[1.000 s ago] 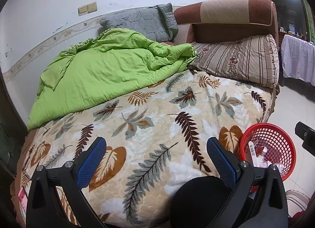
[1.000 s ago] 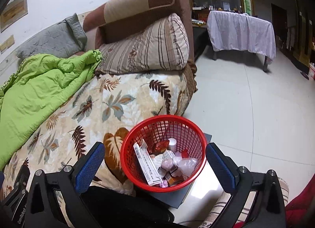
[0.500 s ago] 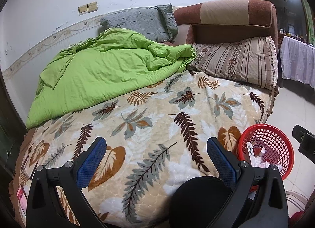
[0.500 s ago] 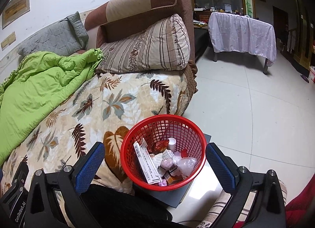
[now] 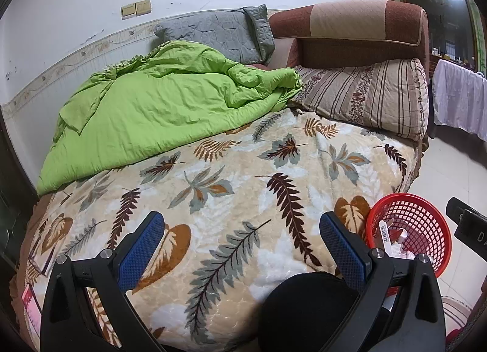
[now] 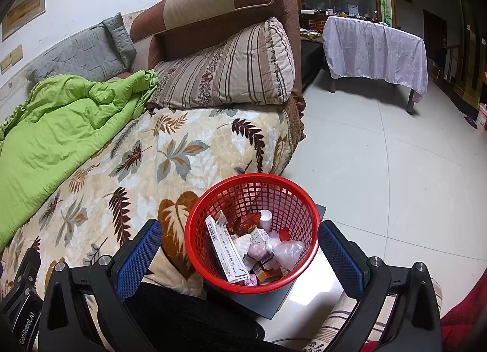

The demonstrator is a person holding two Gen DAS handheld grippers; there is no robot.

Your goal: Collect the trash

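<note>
Left wrist view: the left gripper hangs over the near edge of a bed covered by a cream blanket with a brown and grey leaf print, its blue-padded jaws spread wide with nothing between them. A crumpled lime-green quilt lies along the bed's far side by the wall, with a grey quilted pillow behind it and a striped beige pillow against the brown headboard. A round red plastic mesh basket stands on the floor just off the bed's right edge.

Right wrist view: the right gripper hovers directly above the basket, jaws wide and empty. The basket sits on a dark flat mat and holds the collected trash: a long white barcoded box, small packets, a bottle and crumpled plastic. A table draped in pale lilac cloth stands well apart across the white tiled floor.
</note>
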